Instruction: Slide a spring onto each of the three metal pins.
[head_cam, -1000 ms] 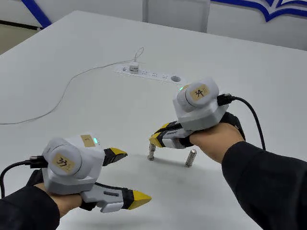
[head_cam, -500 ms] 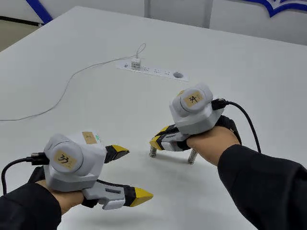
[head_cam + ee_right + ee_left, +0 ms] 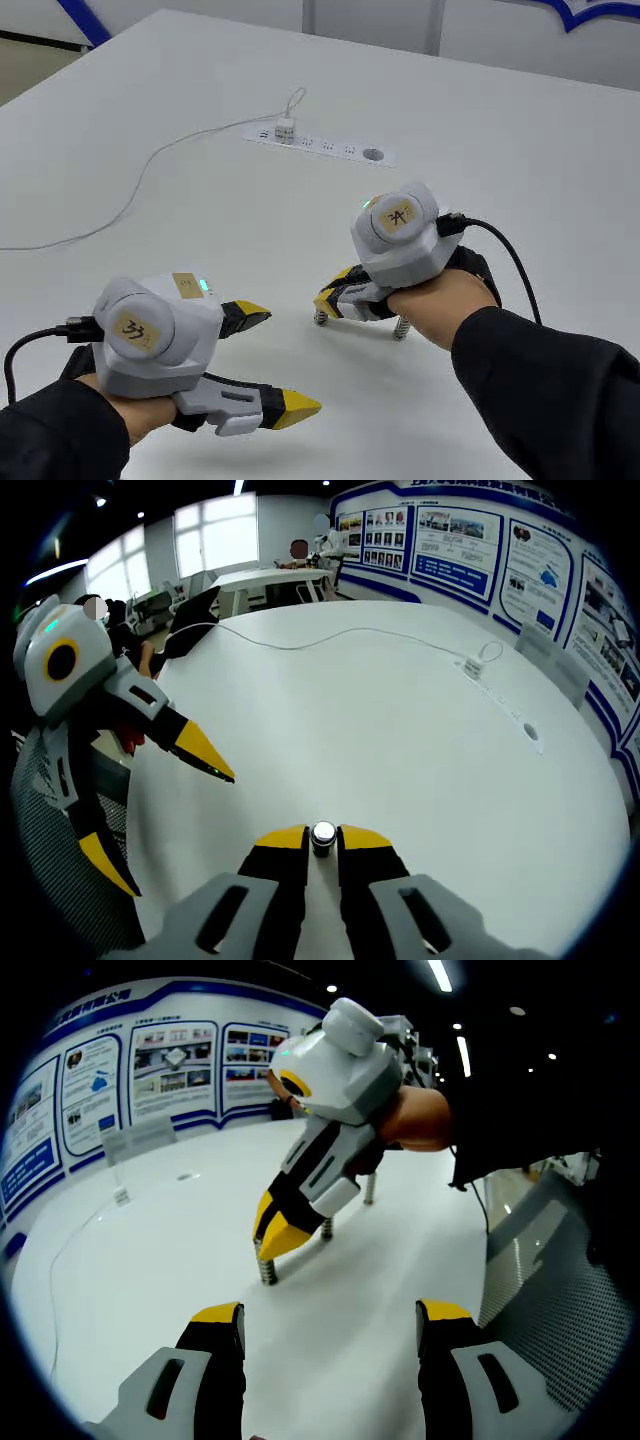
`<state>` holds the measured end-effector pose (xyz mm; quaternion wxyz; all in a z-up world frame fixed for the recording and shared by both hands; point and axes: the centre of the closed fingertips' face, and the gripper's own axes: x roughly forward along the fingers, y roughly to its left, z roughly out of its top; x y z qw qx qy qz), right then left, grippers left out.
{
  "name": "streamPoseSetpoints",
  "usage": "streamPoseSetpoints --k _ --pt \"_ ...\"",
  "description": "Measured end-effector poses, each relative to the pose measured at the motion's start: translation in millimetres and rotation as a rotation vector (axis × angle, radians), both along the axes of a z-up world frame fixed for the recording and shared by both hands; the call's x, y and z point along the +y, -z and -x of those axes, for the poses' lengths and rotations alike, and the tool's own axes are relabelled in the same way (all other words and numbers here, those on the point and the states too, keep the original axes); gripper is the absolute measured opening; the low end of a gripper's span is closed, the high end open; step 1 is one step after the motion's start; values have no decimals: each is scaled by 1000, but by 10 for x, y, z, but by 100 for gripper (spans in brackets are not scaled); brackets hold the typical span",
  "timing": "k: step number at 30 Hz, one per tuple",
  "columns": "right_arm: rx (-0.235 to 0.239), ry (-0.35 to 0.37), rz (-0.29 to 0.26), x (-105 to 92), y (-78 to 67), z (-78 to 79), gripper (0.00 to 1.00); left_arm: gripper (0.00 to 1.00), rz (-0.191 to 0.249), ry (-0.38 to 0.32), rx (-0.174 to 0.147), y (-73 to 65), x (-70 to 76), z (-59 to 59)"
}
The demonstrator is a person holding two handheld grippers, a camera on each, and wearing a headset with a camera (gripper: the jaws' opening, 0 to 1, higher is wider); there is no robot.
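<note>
White table [image 3: 200, 210] spreads wide under it all; the left hand-held gripper [image 3: 272, 360] hovers low on the near side, released, jaws spread wide with nothing between them; its own view shows the two yellow tips standing apart over bare table. Across from it the right hand-held gripper [image 3: 322, 837] is down at the surface and clenched on a pin [image 3: 323, 832]; the round metal top sits right between the yellow tips. Far back lies a power strip [image 3: 320, 147], well apart from the action; its cable [image 3: 150, 168] trails off to the left. In the left gripper view the grasped pin stands upright on the table, a spring [image 3: 267, 1272] coiled round its shaft; a second pin [image 3: 326, 1228] stands just behind it; a third pin [image 3: 370, 1190] stands further back, under the person's hand [image 3: 415, 1120]; whether those two carry springs, I cannot tell.
</note>
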<state>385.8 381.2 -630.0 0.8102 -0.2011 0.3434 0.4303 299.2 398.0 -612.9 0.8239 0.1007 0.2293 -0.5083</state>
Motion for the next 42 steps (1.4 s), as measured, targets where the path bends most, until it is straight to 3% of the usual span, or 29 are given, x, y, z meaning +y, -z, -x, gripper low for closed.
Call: streamPoseSetpoints --k 10,25,42 --pt "-23 11 -5 -46 -72 4 16 71 -2 3 -1 0 -1 5" --pt "-42 34 -35 -217 -165 137 18 72 -11 9 1 18 -8 13" --pt "-51 39 -72 -393 -198 422 23 72 -21 3 1 33 7 9"
